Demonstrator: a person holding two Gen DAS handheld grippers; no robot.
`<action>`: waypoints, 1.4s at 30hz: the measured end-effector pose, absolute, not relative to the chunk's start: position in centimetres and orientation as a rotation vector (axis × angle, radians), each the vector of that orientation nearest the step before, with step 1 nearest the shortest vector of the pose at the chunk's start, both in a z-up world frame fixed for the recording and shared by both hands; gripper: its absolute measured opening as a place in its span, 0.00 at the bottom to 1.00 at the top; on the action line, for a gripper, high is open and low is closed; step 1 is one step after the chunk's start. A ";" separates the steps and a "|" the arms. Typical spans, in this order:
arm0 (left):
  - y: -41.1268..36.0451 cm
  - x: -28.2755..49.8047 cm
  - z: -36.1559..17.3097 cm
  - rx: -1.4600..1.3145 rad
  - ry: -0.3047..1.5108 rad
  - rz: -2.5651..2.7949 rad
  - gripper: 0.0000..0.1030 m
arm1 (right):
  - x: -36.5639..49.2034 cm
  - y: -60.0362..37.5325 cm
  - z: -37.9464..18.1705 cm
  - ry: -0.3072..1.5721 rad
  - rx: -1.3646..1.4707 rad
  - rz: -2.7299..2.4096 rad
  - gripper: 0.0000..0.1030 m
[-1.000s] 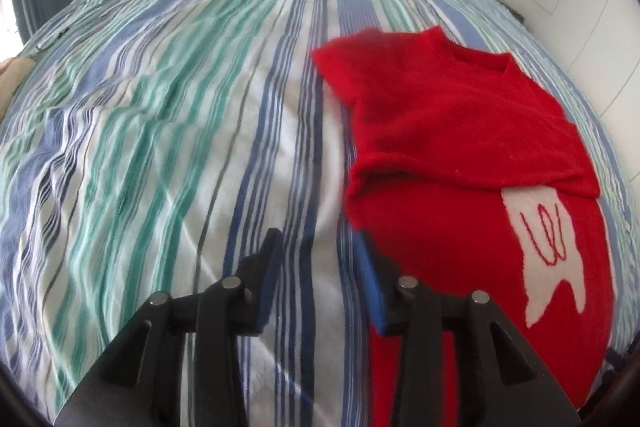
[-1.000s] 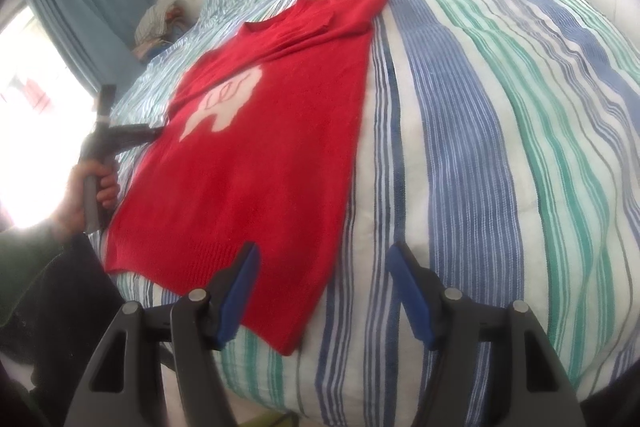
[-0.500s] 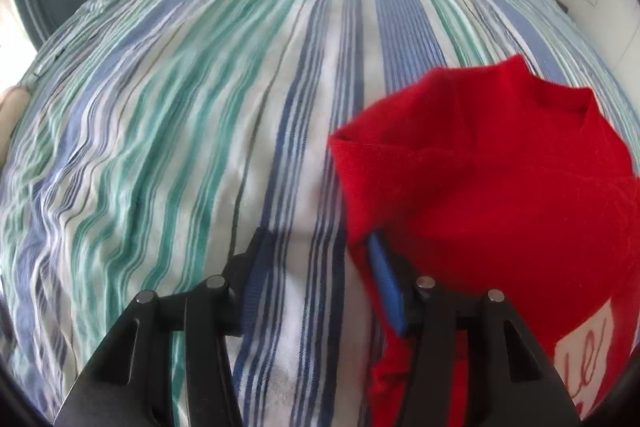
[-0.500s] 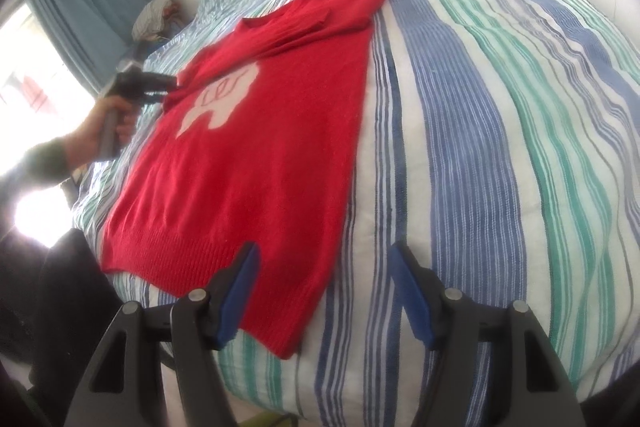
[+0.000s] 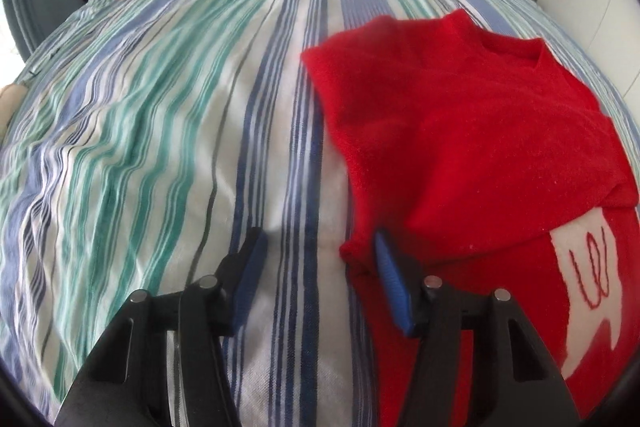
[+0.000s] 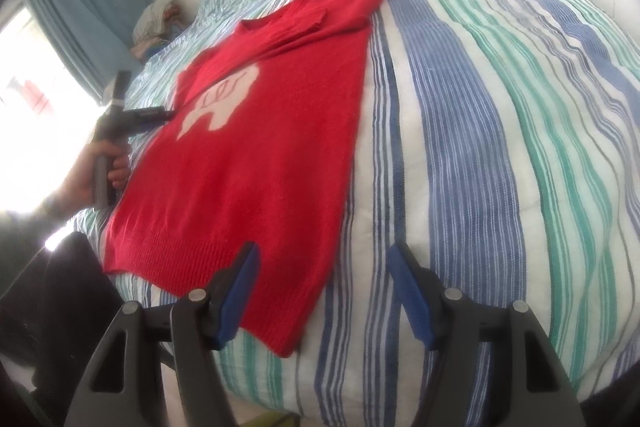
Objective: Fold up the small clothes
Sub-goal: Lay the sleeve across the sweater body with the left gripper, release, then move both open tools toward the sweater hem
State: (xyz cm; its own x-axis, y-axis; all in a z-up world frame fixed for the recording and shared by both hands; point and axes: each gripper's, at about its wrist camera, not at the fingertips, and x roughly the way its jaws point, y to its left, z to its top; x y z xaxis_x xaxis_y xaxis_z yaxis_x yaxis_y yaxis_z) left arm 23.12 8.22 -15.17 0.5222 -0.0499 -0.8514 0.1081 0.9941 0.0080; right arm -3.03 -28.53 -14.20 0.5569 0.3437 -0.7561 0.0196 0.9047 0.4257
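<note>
Red knit, one sweater (image 6: 256,131) flat on the striped bed (image 6: 500,115), both sleeves folded in over the chest, one white patch (image 6: 220,99) on its front. Left gripper (image 5: 320,251) fingers spread wide, holding nothing, the right-hand pad (image 5: 390,275) touching the folded sleeve's edge. Right gripper (image 6: 324,263) fingers wide apart too, empty, over the hem corner.
</note>
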 end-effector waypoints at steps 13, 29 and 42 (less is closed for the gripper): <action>10.9 16.7 -13.8 0.033 1.022 -0.059 0.67 | -3.3 -28.4 -13.7 0.948 0.387 0.188 0.64; 14.0 13.1 -17.1 0.001 0.986 0.029 1.00 | 5.1 -36.6 -16.7 0.893 0.111 -0.153 0.82; 13.9 13.1 -17.4 -0.007 0.973 0.038 1.00 | 4.4 -36.7 -17.8 0.818 0.138 -0.162 0.88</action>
State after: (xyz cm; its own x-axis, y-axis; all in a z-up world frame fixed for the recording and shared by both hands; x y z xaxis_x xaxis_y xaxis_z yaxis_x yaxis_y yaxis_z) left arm 13.09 13.91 -17.40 0.5624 0.0291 -0.8263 -0.0357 0.9993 0.0109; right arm 4.45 -36.68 -17.78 0.6728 -0.0902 -0.7343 0.1967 0.9786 0.0601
